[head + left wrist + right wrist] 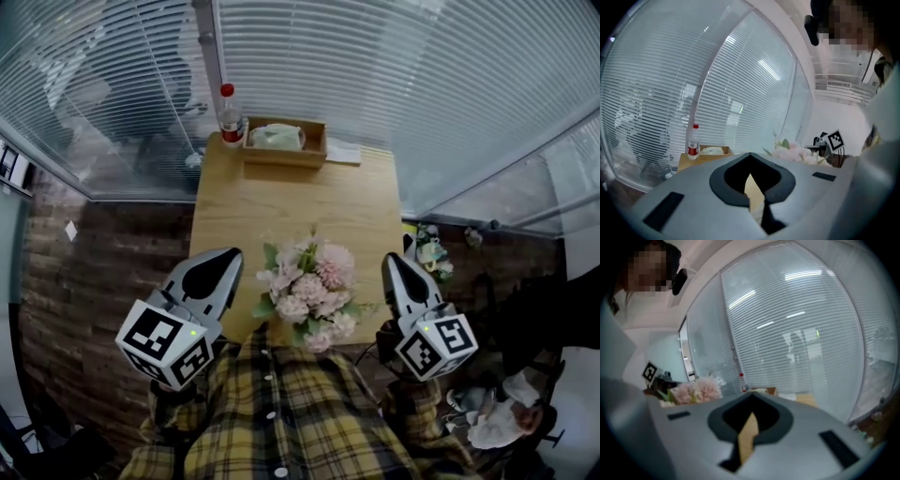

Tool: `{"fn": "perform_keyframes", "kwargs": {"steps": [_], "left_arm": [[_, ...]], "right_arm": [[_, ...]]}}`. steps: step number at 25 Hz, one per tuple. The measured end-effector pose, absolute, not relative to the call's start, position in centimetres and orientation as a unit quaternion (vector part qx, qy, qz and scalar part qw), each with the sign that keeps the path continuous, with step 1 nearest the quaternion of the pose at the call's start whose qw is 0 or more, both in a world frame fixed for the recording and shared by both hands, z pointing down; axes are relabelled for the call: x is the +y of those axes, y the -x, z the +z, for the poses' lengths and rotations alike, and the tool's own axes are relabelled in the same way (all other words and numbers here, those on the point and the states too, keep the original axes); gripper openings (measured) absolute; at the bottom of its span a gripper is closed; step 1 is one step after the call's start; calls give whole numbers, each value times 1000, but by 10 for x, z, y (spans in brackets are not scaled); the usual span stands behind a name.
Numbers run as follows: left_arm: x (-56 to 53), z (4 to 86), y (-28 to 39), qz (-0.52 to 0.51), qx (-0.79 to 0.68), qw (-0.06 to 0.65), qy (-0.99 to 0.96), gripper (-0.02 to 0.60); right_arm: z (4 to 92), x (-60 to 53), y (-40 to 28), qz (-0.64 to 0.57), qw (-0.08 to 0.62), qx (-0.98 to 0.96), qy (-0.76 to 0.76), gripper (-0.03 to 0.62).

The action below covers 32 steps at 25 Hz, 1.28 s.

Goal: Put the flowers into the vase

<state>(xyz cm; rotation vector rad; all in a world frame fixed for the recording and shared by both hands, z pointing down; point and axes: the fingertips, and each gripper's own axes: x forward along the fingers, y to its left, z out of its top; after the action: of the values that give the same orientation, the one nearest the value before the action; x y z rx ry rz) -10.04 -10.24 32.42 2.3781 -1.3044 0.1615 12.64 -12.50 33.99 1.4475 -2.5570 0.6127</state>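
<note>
Pink and white flowers (309, 286) with green leaves; pale wood-grain table (281, 202); far bottle (230, 117), red cap and label; yellow-and-dark plaid shirt (291, 422); grey left gripper (223, 255) and right gripper (391, 259), black-and-white square markers.

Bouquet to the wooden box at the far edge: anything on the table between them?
Nothing: the head view shows only bare table between the bouquet and the wooden box.

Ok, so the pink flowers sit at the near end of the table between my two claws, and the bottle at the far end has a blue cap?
No: the cap of the bottle is red, not blue; the head view shows it. The pink flowers do sit at the near end of the table, between the left claw and the right claw.
</note>
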Motion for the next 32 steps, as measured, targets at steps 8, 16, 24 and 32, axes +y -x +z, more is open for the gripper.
{"fn": "perform_keyframes", "kwargs": {"steps": [8, 16, 24, 32], "left_arm": [[-125, 256, 87, -1, -474, 127, -871, 9], [-136, 228, 68, -11, -454, 98, -886, 9], [-133, 228, 62, -9, -443, 98, -891, 8], [-136, 221, 60, 3, -445, 99, -890, 9]], "right_arm": [[291, -140, -112, 150, 72, -878, -449, 12], [250, -150, -95, 119, 74, -902, -409, 12], [242, -149, -96, 115, 85, -911, -387, 12], [245, -153, -93, 121, 107, -915, -371, 12]]}}
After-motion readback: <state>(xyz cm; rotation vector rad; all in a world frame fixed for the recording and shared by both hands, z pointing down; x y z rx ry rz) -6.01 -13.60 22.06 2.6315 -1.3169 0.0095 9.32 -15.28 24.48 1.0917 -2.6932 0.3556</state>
